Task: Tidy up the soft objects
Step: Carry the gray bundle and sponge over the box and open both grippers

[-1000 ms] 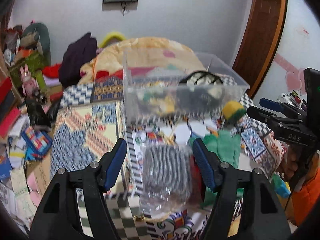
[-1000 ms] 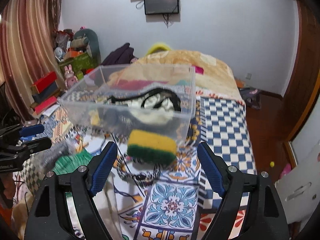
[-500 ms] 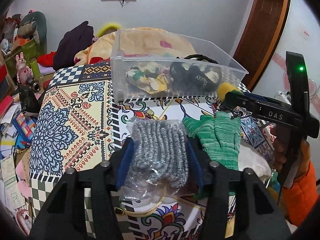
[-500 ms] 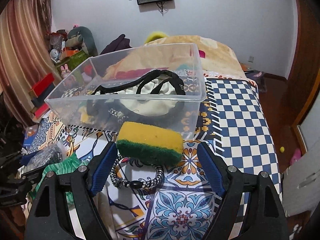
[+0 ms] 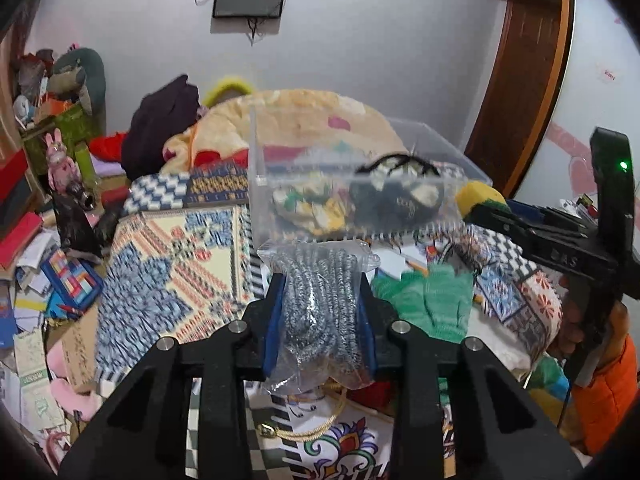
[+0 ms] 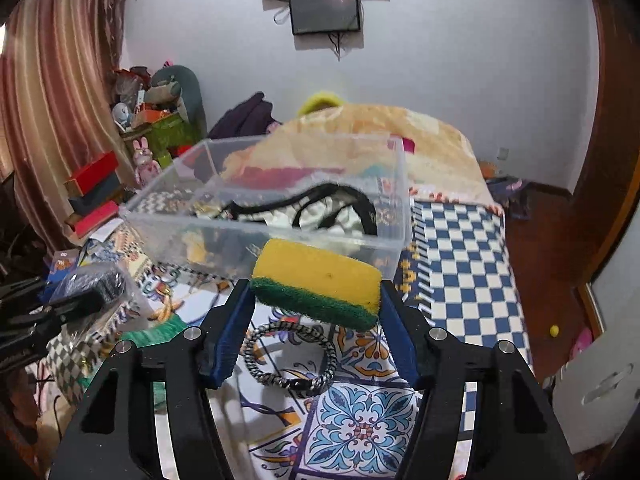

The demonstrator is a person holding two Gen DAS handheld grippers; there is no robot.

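Note:
My left gripper (image 5: 320,300) is shut on a clear bag of grey knit cloth (image 5: 320,304) and holds it above the patterned bed cover, in front of the clear plastic bin (image 5: 260,184). My right gripper (image 6: 316,300) is shut on a yellow and green sponge (image 6: 316,280), lifted just before the bin's near wall (image 6: 280,232). The bin holds a black strap, pale fabric and other soft items. A green glove (image 5: 432,300) lies on the bed to the right of the bag. The right gripper also shows in the left wrist view (image 5: 500,216).
A braided black and white cord loop (image 6: 288,356) lies on the bed under the sponge. A folded blanket (image 6: 380,132) and dark clothes (image 5: 160,120) sit behind the bin. Boxes, toys and papers (image 5: 40,240) crowd the floor to the left. A wooden door (image 5: 520,80) stands at the right.
My left gripper closed on the bagged knit cloth and lifted it. My right gripper closed on the sponge and raised it off the bed toward the bin.

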